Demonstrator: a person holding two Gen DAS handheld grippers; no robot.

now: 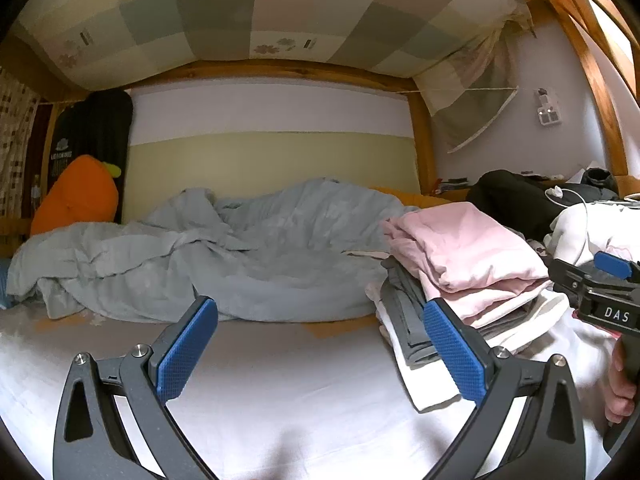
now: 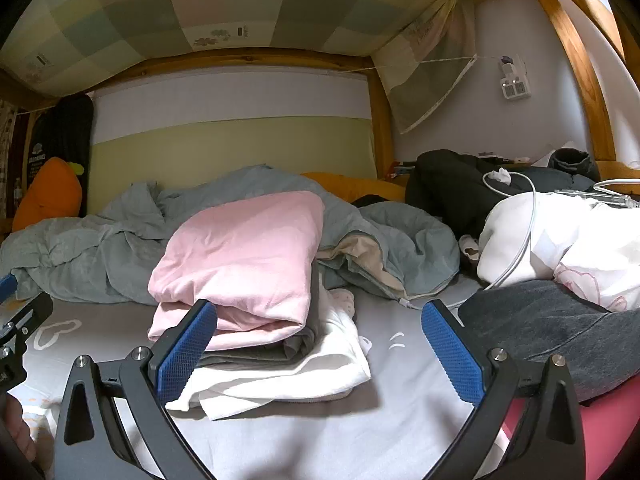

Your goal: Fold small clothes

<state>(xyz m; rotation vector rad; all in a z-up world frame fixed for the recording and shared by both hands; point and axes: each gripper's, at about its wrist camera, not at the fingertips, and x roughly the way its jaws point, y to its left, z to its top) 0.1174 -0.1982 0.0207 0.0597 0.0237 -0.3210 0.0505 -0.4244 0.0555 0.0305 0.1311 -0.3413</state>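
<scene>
Lying flat, folded stack (image 2: 256, 280)

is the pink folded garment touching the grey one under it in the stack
Touching. The right wrist view shows the pink folded garment lying directly on the grey garment, with no gap along its front edge; both sit on a white garment. Both grippers are open and hold nothing.

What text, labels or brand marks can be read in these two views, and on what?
"DAS": white letters on the right gripper body, left wrist view.
Black hanging garment: white logo and lettering, too blurred to read.
Checked cloth overhead: small printed labels, too small to read.
</scene>
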